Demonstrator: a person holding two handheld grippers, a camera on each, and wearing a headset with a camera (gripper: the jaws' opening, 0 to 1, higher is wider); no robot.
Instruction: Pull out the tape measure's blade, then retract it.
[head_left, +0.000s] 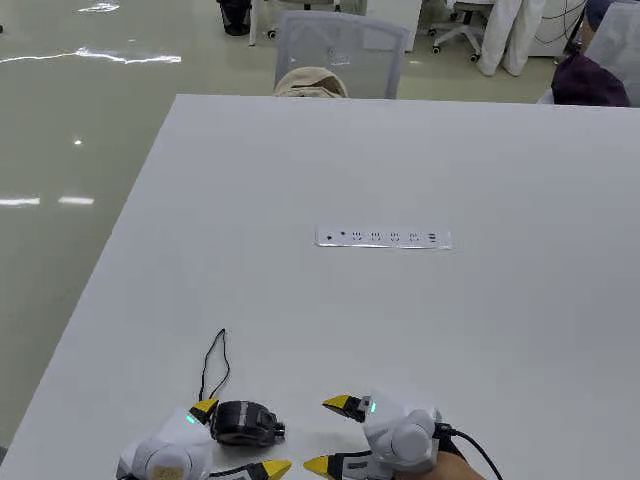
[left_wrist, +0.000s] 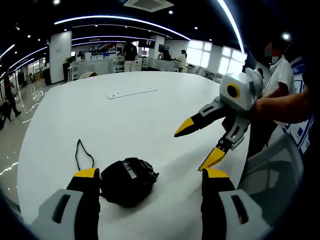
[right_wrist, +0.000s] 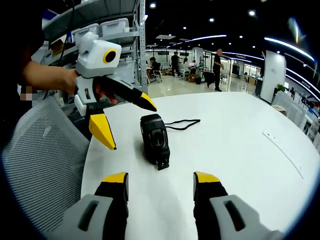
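Tape measure (left_wrist: 127, 181) between left tool (left_wrist: 151, 173) jaws

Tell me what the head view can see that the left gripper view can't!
The head view adds the black cable trailing from the right gripper. The left gripper view adds people standing far off, ceiling lights, and a hand holding the right gripper. Both share the white table, the black tape measure with its cord, the power strip, and the left gripper and right gripper, fingers open.
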